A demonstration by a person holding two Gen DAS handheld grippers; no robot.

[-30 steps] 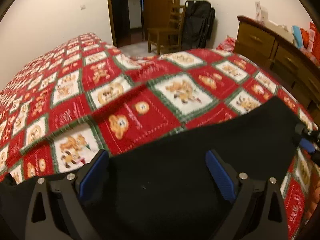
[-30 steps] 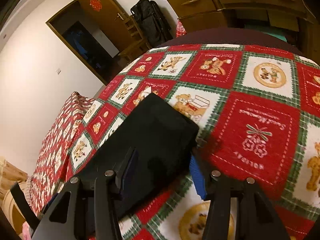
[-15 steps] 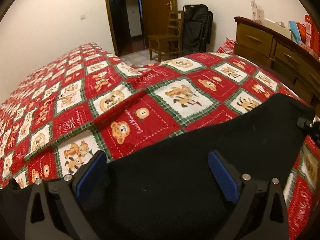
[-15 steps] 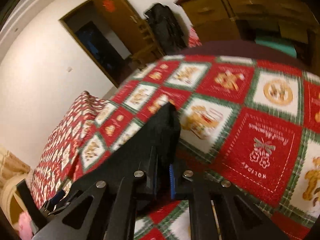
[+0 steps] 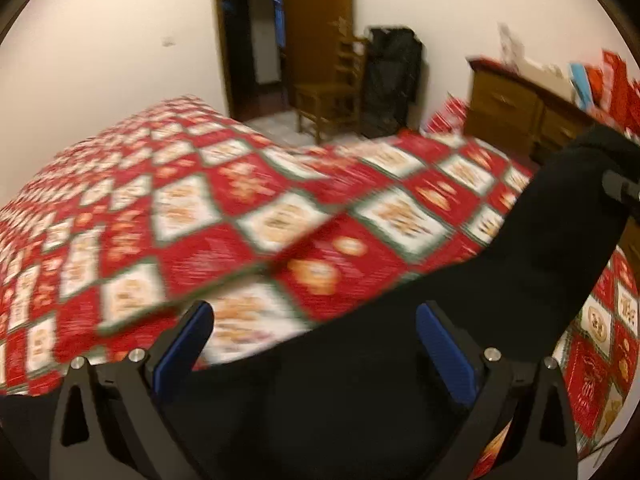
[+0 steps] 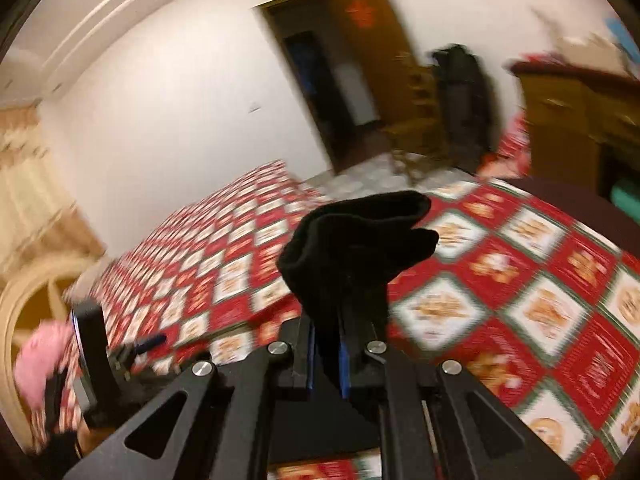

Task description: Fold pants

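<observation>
A: Where are the pants (image 5: 460, 320) sitting?

B: On the bed (image 5: 224, 240), over the red patchwork quilt. In the left wrist view the black cloth is spreading across the lower frame, under and between the blue pads (image 5: 182, 346), and running as one long band up toward the right edge. So the long axis is going from lower left to upper right there, with the far end lifting clear of the quilt.

A: And the right gripper (image 6: 328, 354)?

B: Its jaws are clamping that far end. The two blue pads are standing almost together with black fabric pinched between them. A bunched flap of the pants is sticking up and forward past the fingertips, pointing toward the doorway (image 6: 320, 92) (both views are motion-blurred, so folds are hard to read).

A: Left gripper (image 5: 314, 338)?

B: Its jaws are standing wide apart. The cloth is lying between and beneath the pads, but neither pad is pressing on it.

A: Can each gripper be seen from the other camera?

B: Partly. A dark tip of the right one is showing at the right edge of the left wrist view, at the raised end of the cloth. The left one is appearing low on the left of the right wrist view, near something pink (image 6: 38, 364).

A: Surroundings?

B: A wooden chair (image 5: 328, 92), a black bag (image 5: 392, 80) and a wooden dresser (image 5: 516, 108) are standing beyond the bed.
</observation>
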